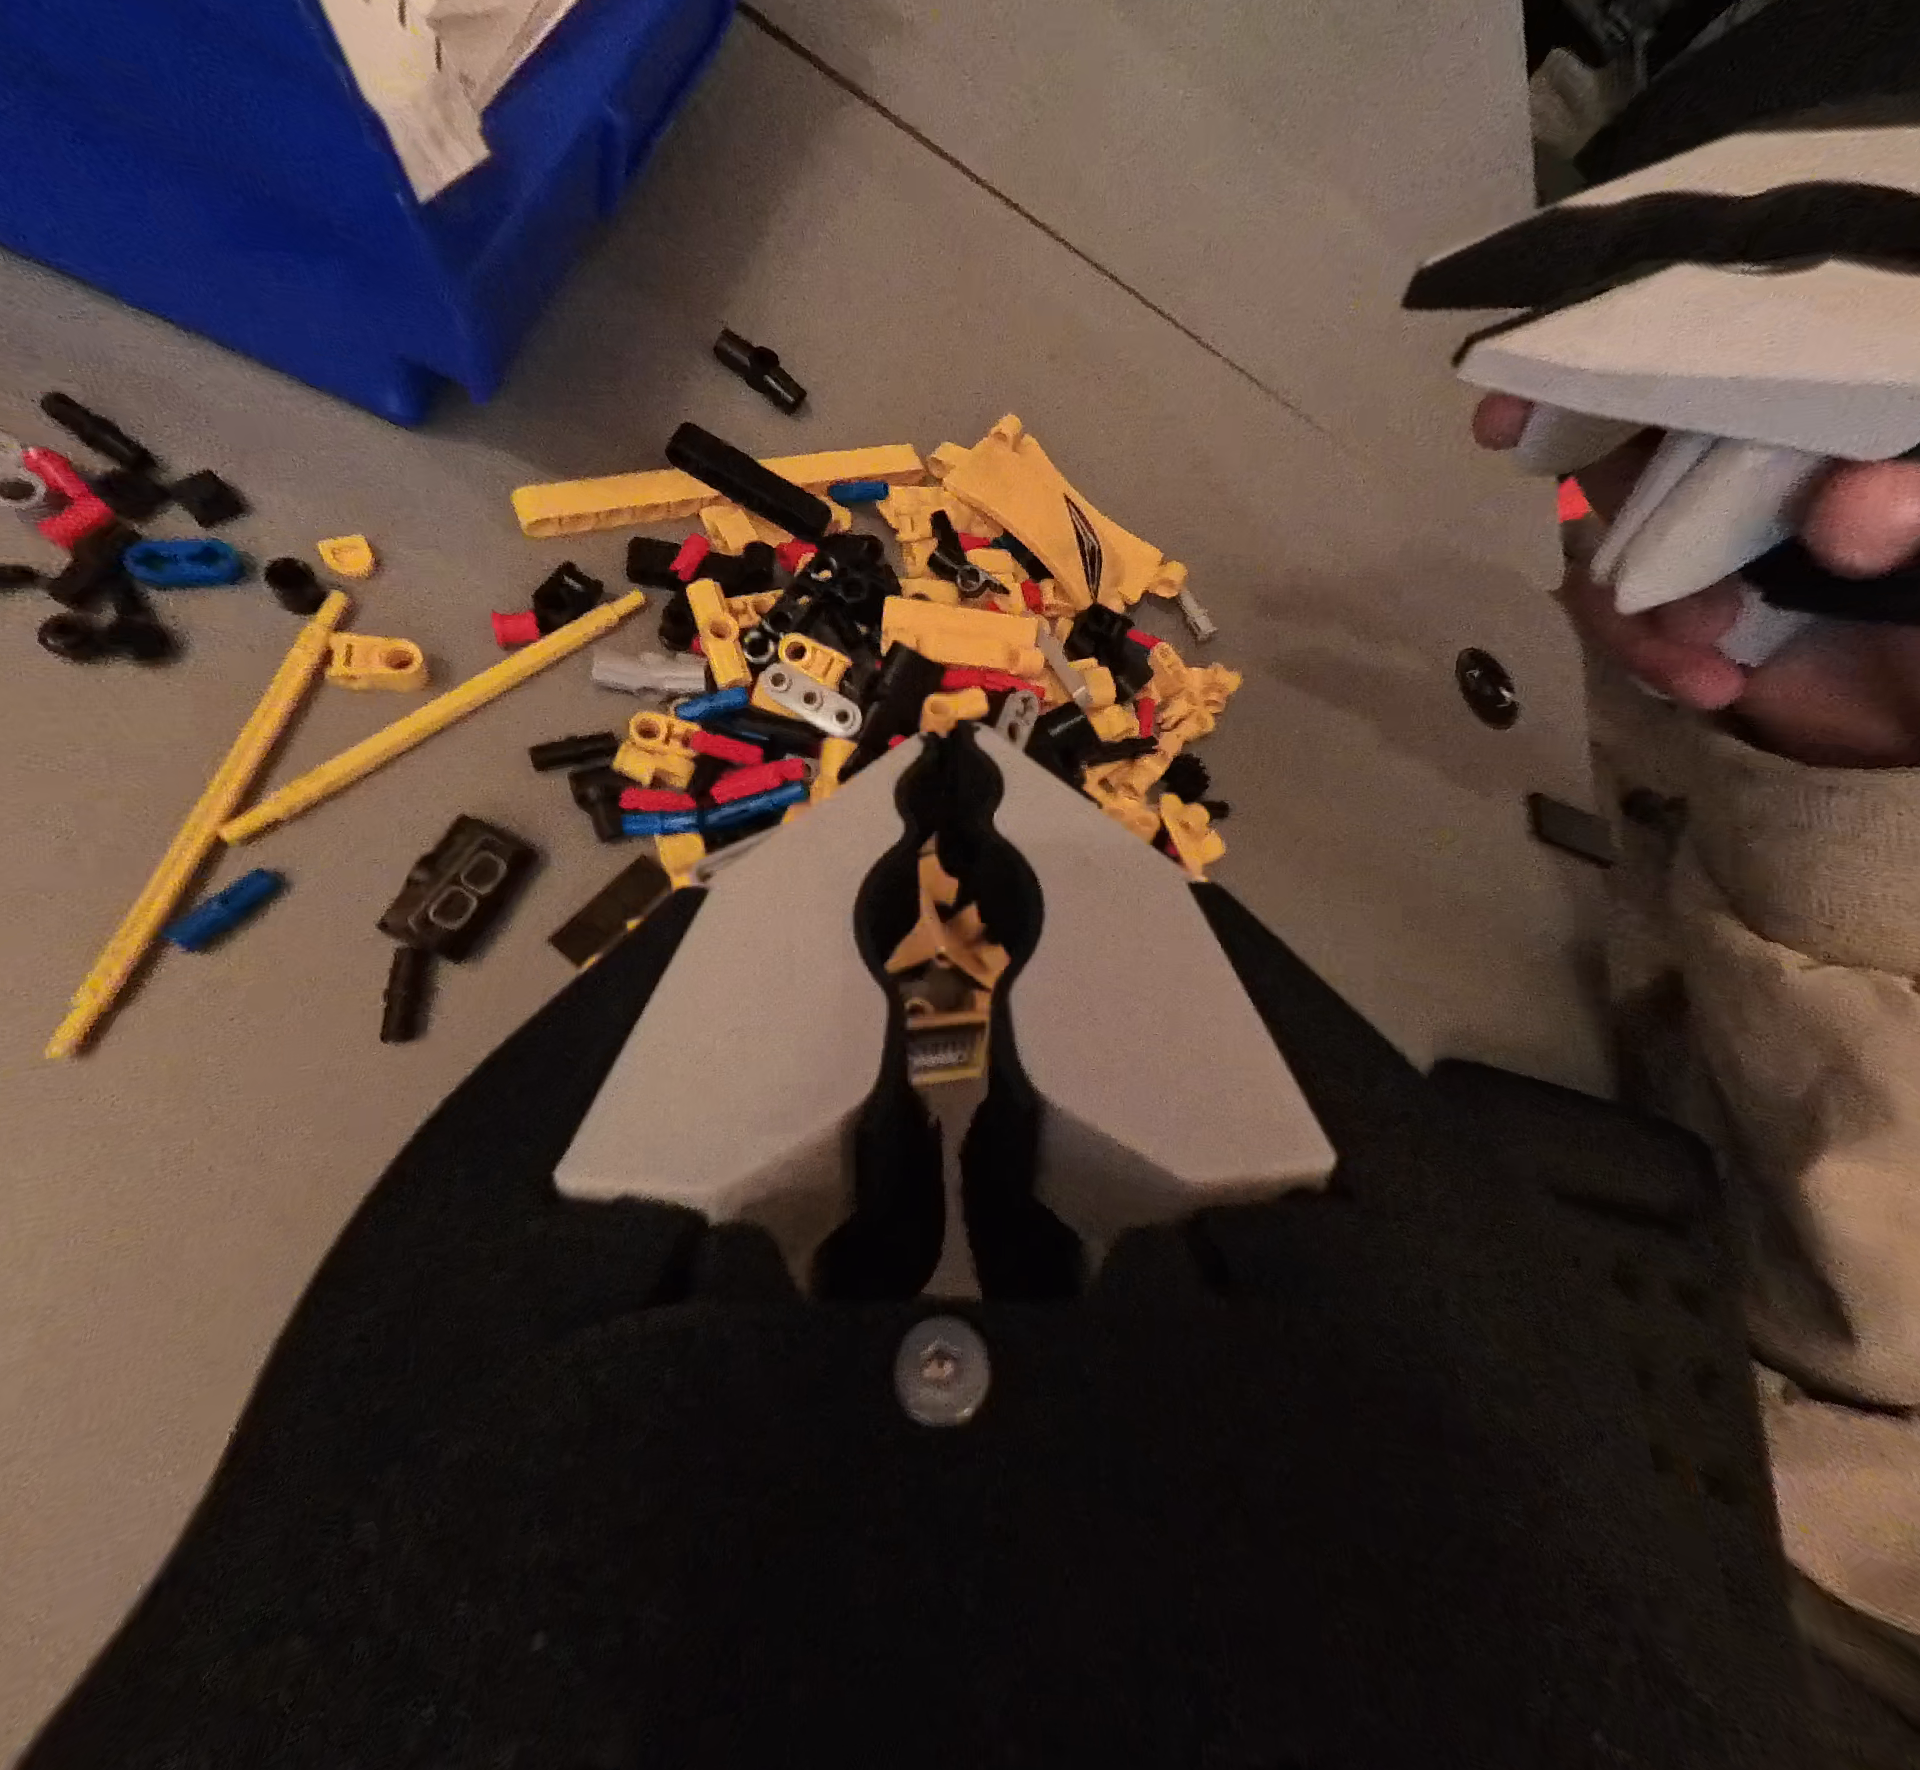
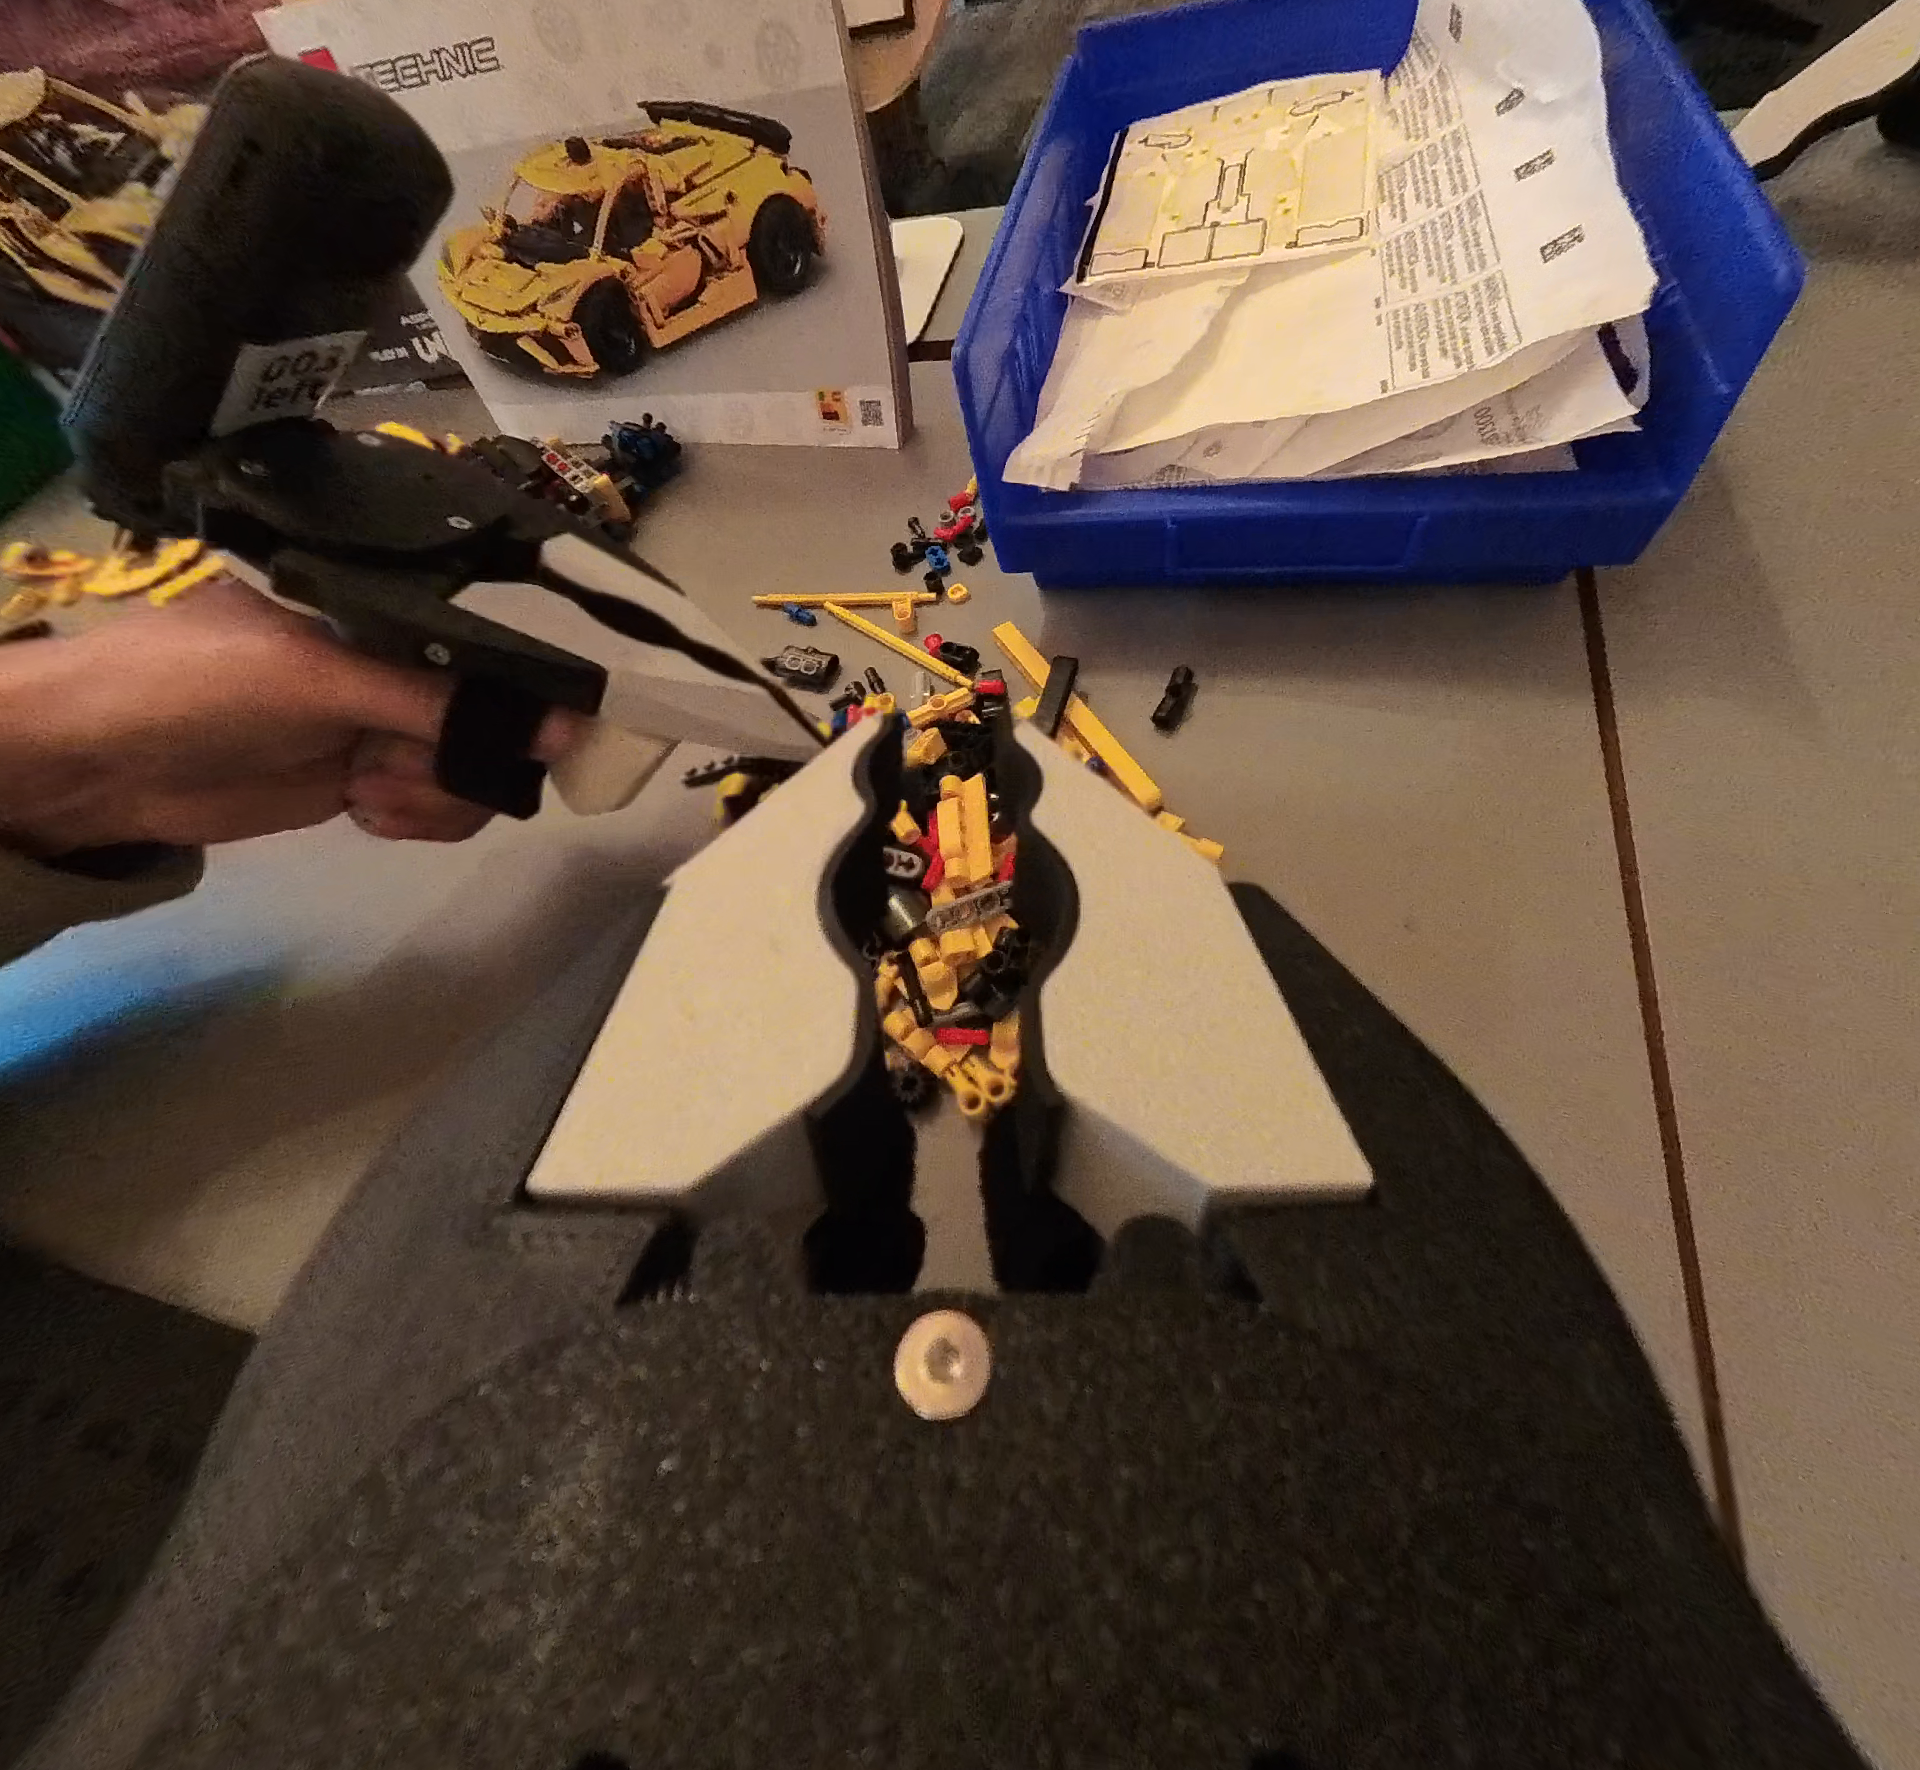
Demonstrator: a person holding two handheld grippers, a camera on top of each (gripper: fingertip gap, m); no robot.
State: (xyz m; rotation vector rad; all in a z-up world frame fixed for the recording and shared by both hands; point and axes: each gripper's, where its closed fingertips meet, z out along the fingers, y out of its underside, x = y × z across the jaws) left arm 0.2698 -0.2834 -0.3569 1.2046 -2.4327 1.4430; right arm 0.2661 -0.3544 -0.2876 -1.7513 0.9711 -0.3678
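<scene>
A pile of small yellow, black, red and blue building pieces (image 1: 914, 619) lies on the grey table (image 1: 1143, 162). My left gripper (image 1: 954, 738) has its jaws closed together, with the tips down at the near edge of the pile. I cannot see any piece pinched between them. It also shows in the right wrist view (image 2: 816, 733), held by a hand (image 2: 208, 733). My right gripper (image 2: 951, 728) hovers over the same pile (image 2: 956, 889), jaws a little apart and empty. In the left wrist view it (image 1: 1439, 328) sits off to the right, above the table.
A blue bin (image 2: 1351, 525) with paper sheets (image 2: 1351, 266) stands behind the pile. A booklet picturing a yellow car (image 2: 644, 214) stands at the back left, with a partly built model (image 2: 582, 463) in front of it. Long yellow rods (image 1: 260, 733) and loose pieces lie left of the pile. My hands' fingertips stand some 10 cm from each other.
</scene>
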